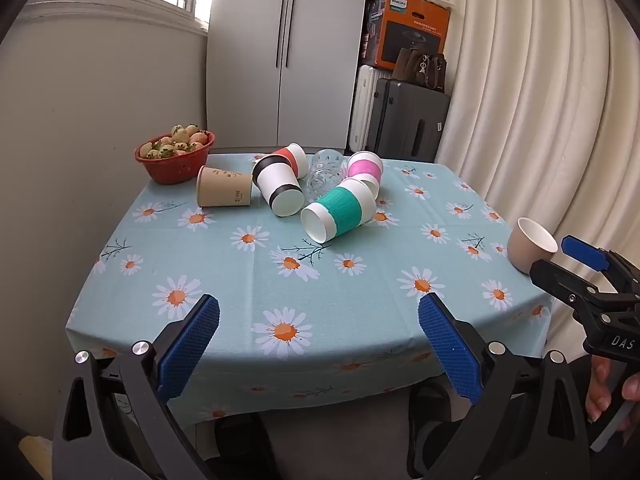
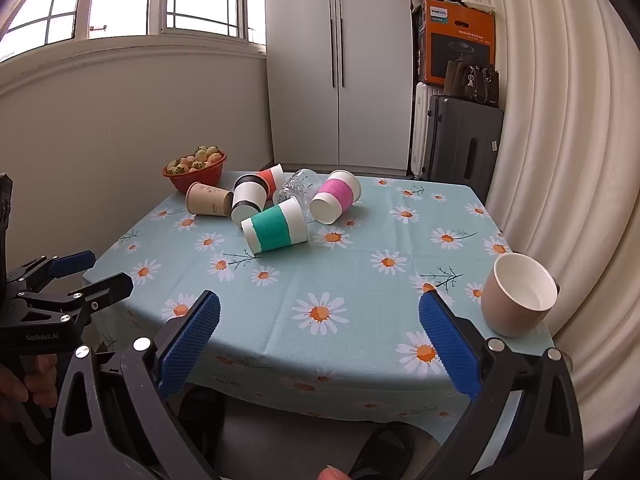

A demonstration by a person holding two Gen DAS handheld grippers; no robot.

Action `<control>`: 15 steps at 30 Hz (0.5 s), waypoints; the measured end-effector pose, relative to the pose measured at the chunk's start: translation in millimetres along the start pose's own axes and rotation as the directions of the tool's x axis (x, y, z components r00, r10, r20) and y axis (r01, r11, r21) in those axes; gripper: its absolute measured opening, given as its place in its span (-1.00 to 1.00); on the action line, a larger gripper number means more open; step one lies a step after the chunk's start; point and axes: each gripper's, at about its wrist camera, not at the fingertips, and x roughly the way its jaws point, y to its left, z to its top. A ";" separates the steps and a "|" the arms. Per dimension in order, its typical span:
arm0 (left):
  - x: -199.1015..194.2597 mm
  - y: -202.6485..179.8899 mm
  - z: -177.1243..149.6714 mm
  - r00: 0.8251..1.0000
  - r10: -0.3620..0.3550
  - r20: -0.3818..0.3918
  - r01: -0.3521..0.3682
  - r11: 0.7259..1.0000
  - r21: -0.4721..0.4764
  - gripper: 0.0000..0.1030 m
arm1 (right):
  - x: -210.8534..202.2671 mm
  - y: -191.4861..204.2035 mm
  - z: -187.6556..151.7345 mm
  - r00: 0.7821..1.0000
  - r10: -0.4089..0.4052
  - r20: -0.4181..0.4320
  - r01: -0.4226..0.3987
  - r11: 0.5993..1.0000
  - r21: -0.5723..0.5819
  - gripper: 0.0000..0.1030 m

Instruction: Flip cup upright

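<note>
Approach step: both grippers, left (image 1: pixel 318 344) and right (image 2: pixel 320 344), hover with fingers apart. Next: reach the tipped green cup (image 2: pixel 276 227).

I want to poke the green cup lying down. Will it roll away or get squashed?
The green cup lies on its side, so a poke would probably roll it, likely in a curve since one end is wider. It looks like paper with a sleeve, so probably light and easy to dent if squeezed hard. The clear cup close behind it might stop it.
</note>
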 end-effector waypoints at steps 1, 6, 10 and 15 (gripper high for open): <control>0.3 0.0 0.1 1.000 0.000 -0.005 0.000 1.000 -0.001 0.88 | 0.0 0.1 0.0 1.000 0.002 0.002 -0.002 1.000 -0.001 0.92; 0.3 0.8 0.1 1.000 -0.004 -0.003 0.004 1.000 -0.003 0.88 | 0.7 0.4 -0.1 1.000 0.006 0.000 -0.006 1.000 0.003 0.92; 1.9 2.6 0.9 1.000 -0.007 -0.003 0.007 1.000 -0.006 0.88 | 1.2 1.0 0.4 1.000 0.005 -0.003 -0.005 1.000 -0.002 0.92; -0.1 0.1 -0.1 1.000 -0.002 0.002 0.002 1.000 -0.001 0.88 | 0.1 0.2 -0.7 1.000 0.006 -0.004 -0.006 1.000 0.001 0.92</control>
